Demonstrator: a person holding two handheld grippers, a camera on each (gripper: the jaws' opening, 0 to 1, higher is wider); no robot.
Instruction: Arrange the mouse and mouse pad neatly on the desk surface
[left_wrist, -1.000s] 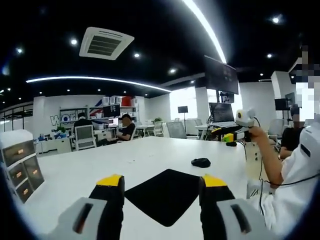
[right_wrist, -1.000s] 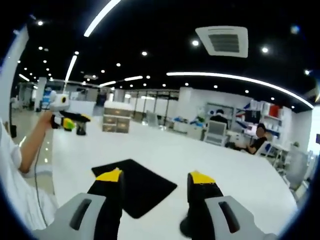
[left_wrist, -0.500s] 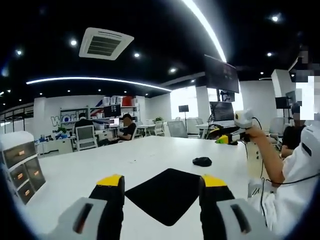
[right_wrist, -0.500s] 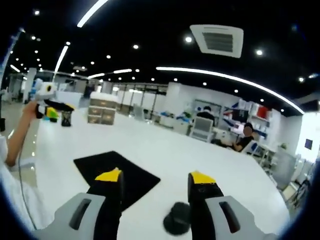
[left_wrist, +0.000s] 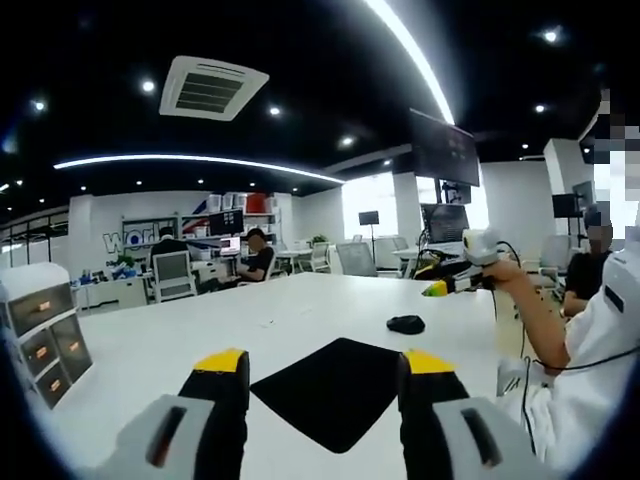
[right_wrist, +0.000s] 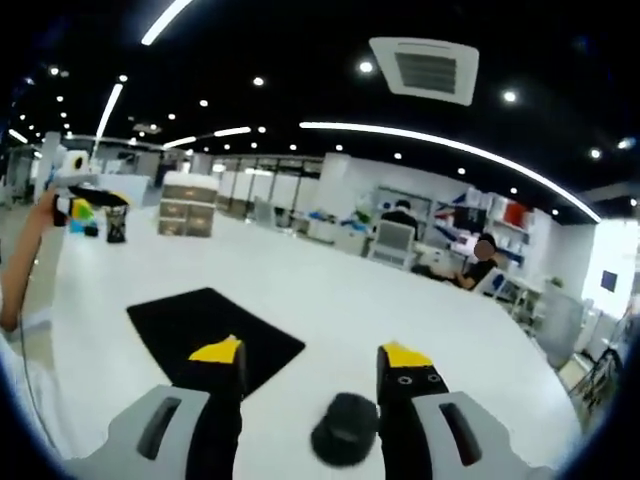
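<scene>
A black mouse pad (left_wrist: 335, 392) lies cornerwise on the white desk (left_wrist: 200, 330), just beyond my left gripper (left_wrist: 325, 362), whose yellow-tipped jaws stand wide apart with nothing between them. A black mouse (left_wrist: 405, 324) sits on the desk past the pad's right corner. The right gripper (left_wrist: 455, 277) hovers above and behind the mouse, held in a person's hand. In the right gripper view the mouse (right_wrist: 345, 440) lies low between the open jaws of my right gripper (right_wrist: 310, 355), close to the right jaw. The pad (right_wrist: 215, 330) is to its left. The left gripper (right_wrist: 85, 205) shows at far left.
A small drawer unit (left_wrist: 40, 330) stands at the desk's left end, seen also as a drawer unit (right_wrist: 187, 205) beside a dark pen cup (right_wrist: 115, 225). The person's white sleeve (left_wrist: 590, 350) borders the desk on the right. Seated people and chairs (left_wrist: 170, 272) are far behind.
The right gripper view has swung right and down, bringing the mouse in between its jaws. In the left gripper view the right gripper has dipped slightly toward the mouse. Pad and mouse have not moved.
</scene>
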